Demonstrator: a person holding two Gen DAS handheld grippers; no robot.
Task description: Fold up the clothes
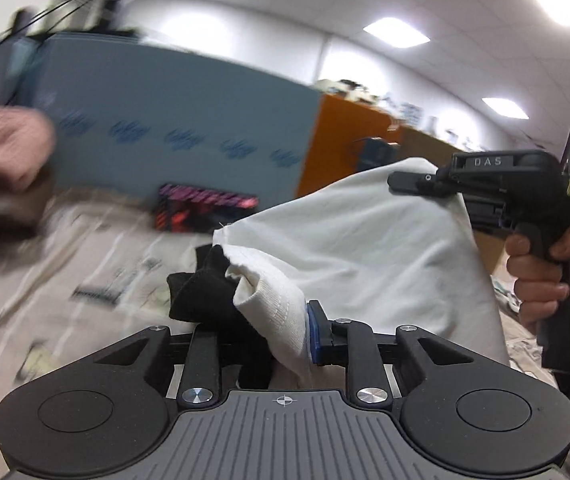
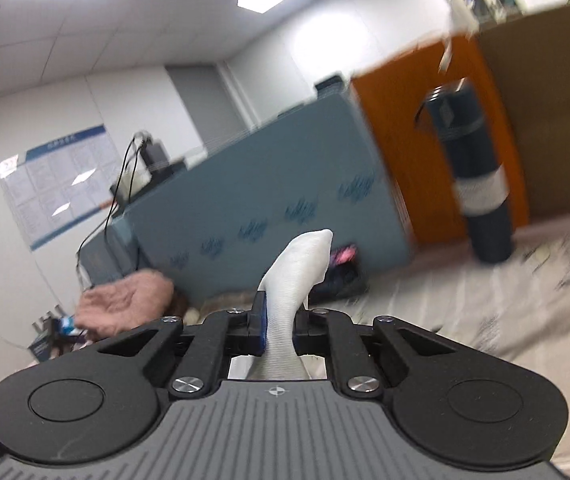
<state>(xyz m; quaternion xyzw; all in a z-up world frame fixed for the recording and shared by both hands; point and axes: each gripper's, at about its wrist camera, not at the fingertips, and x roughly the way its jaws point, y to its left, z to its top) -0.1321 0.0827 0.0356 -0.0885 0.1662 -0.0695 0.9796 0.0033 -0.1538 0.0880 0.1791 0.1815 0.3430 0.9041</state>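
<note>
A white garment (image 1: 365,248) hangs in the air, stretched between both grippers above the table. My left gripper (image 1: 273,336) is shut on its near ribbed edge, with a black piece of cloth (image 1: 201,292) bunched against the jaws too. My right gripper (image 2: 279,328) is shut on another white ribbed edge (image 2: 301,264) that sticks up between its jaws. In the left wrist view the right gripper (image 1: 417,184) shows at the right, held by a hand, pinching the garment's top corner.
The table has a beige patterned cloth (image 1: 65,264). A pink fluffy garment (image 2: 125,296) lies at the left. A dark blue bottle (image 2: 473,176) stands at the right. A blue partition (image 1: 173,120) and orange cabinet (image 2: 405,128) stand behind. A dark colourful box (image 1: 205,208) lies by the partition.
</note>
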